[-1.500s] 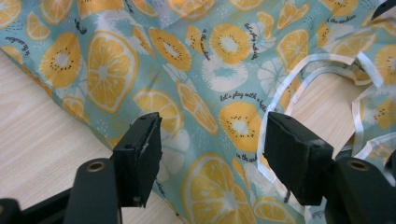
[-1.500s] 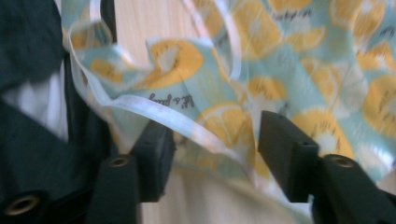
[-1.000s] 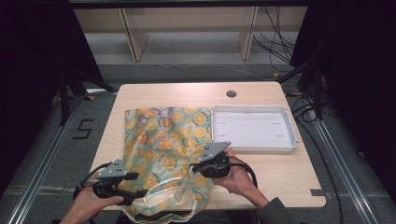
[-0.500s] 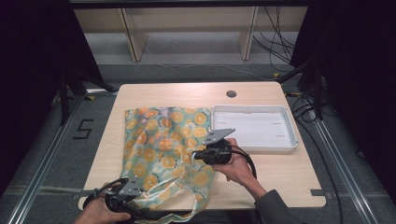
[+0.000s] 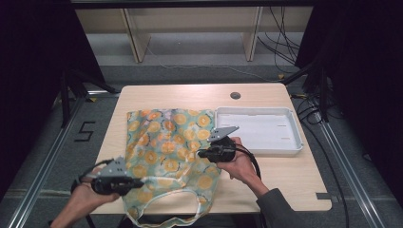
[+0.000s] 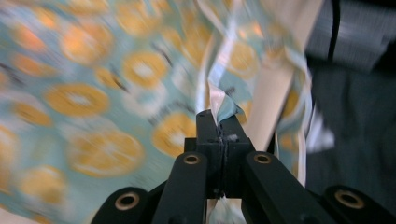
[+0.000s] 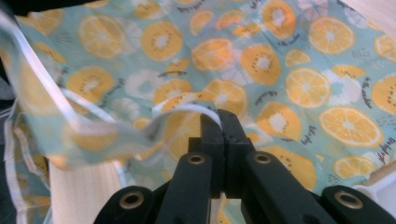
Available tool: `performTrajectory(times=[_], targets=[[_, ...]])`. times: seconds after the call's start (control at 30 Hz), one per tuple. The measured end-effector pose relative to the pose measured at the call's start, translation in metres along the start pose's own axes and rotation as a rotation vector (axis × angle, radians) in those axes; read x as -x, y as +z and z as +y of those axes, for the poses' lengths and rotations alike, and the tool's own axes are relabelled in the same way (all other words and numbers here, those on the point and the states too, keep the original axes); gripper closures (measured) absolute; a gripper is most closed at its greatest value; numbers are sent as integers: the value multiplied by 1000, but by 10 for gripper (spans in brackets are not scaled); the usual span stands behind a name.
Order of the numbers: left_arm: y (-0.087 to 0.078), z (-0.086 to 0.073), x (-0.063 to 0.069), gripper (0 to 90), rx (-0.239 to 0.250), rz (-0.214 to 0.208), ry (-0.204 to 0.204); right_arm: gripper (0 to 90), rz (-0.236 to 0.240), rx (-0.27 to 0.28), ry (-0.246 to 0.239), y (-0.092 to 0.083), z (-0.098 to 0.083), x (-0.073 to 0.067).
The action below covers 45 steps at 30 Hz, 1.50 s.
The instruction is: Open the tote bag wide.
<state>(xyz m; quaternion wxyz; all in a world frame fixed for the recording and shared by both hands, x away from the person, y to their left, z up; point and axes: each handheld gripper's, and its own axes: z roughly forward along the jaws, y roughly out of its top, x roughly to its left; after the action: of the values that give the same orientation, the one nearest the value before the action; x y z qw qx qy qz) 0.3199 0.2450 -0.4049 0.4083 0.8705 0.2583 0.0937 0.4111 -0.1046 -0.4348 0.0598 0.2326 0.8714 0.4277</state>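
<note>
A cloth bag (image 5: 166,142) printed with orange slices on pale blue lies flat on the wooden table (image 5: 190,95), its white handles hanging over the front edge. My left gripper (image 5: 138,181) has just been closing and is now shut on the bag's near left rim; in the left gripper view the fabric (image 6: 224,100) is pinched between the jaws (image 6: 219,122). My right gripper (image 5: 202,153) is shut on the bag's right rim, lifting it; the right gripper view shows a white hem strip (image 7: 196,108) clamped at the jaw tips (image 7: 223,122).
A shallow white tray (image 5: 259,130) stands on the table right of the bag, close behind the right hand. A round cable hole (image 5: 235,95) sits near the far edge. Cables trail on the floor at the back right.
My left gripper dipped toward the table's front edge, then came up and right and shut on the bag's rim. The right gripper shifted slightly right and farther in, lifting its edge.
</note>
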Motion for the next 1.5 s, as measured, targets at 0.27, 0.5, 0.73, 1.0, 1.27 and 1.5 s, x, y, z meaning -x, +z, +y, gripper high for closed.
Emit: performTrajectory(times=[0.27, 0.5, 0.73, 1.0, 1.27, 1.5], targets=[[23, 15, -81, 890, -16, 115, -188, 900, -58, -61, 79, 11, -5, 23], [54, 5, -111, 890, -115, 156, -270, 757, -106, -147, 144, 22, -12, 28], [57, 1, -115, 890, -139, 173, -284, 552, -194, -182, 32, -4, -2, 9], [59, -2, -118, 889, -168, 185, -287, 537, -74, -155, -115, 7, 6, -29], [60, -5, -118, 864, -175, 177, -288, 814, -83, -300, -216, 52, -4, -23], [33, 15, -93, 505, -124, 186, -243, 900, 28, -176, -101, 27, 8, -18]])
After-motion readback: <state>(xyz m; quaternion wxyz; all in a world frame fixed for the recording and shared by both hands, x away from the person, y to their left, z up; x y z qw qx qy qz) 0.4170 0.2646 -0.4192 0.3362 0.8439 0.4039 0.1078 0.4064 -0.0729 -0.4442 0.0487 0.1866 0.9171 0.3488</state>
